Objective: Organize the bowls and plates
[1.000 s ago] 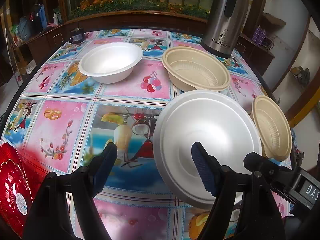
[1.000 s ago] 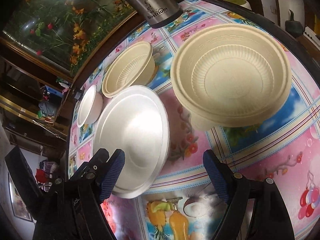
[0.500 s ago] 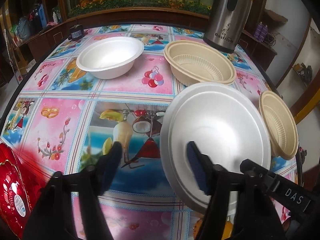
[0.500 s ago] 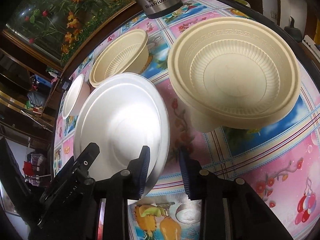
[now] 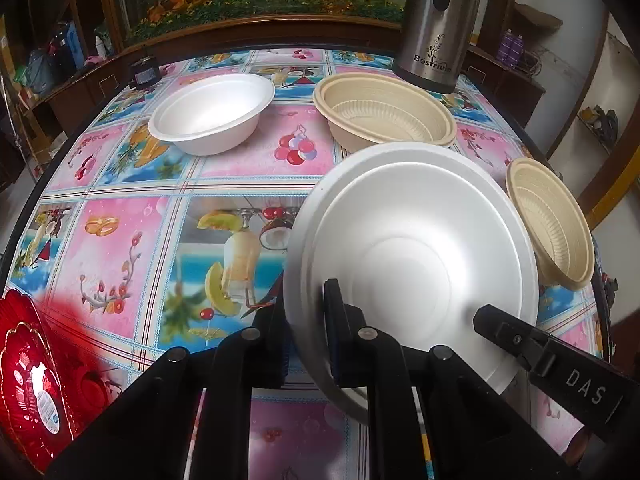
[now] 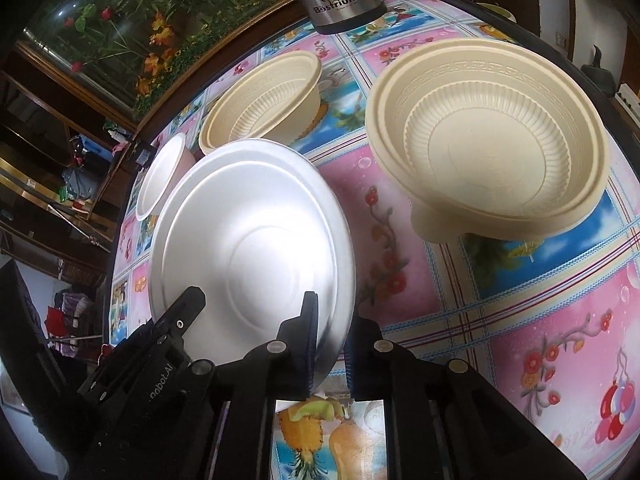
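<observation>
Bench: bright fruit-print cloth (image 5: 120,240), flask (image 5: 436,20) at the back.
Plate: white plate (image 5: 412,256) tilted near the front edge — probably being lifted for stacking.
Left tool: left tool (image 5: 306,344) clamped on its left rim.
Right tool: right tool (image 6: 332,344) clamped on the opposite rim.
Bowls: white bowl (image 5: 212,112), two cream bowls (image 6: 488,136) — loose on the cloth.

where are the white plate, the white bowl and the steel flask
white plate (image 5: 416,256), left wrist view, on its raised center
white bowl (image 5: 212,112), left wrist view, on its inner wall
steel flask (image 5: 434,24), left wrist view, on its metal body above the logo
</observation>
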A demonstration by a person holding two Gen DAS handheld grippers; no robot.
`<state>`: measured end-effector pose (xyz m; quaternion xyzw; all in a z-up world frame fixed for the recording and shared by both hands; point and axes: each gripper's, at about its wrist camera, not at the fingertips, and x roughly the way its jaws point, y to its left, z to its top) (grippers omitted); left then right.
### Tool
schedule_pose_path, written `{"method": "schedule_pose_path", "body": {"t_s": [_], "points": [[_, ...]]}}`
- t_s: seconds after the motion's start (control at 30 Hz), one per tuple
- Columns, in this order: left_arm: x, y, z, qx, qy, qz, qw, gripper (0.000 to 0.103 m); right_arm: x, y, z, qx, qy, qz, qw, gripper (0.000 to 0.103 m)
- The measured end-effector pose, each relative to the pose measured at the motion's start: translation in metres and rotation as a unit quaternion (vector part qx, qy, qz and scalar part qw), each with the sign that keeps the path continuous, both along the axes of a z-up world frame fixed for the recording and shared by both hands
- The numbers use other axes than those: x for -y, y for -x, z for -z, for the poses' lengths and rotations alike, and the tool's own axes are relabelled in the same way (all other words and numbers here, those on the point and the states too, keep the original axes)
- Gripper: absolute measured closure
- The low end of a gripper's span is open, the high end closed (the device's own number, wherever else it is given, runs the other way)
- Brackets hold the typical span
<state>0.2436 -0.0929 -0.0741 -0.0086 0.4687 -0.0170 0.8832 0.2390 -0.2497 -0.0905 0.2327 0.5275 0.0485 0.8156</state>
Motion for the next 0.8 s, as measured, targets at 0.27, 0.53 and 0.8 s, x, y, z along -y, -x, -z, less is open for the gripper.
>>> {"method": "schedule_pose_path", "body": {"t_s": [0.27,0.53,0.8], "points": [[-0.007,0.005,-0.01,-0.001,0.024,0.002,0.9997,0.092,-0.001,0.007,-0.009,0.012,-0.007,-0.002,1.0,0.092],[-0.027,0.006,-0.014,-0.037,0.086,0.006,0.9956,0.094,-0.005,0.013,-0.02,0.006,-0.013,-0.009,1.0,0.092],[-0.038,0.018,-0.014,-0.048,0.109,-0.002,0.9929,0.094,-0.011,0.021,-0.025,0.008,-0.021,-0.018,1.0,0.092]]}}
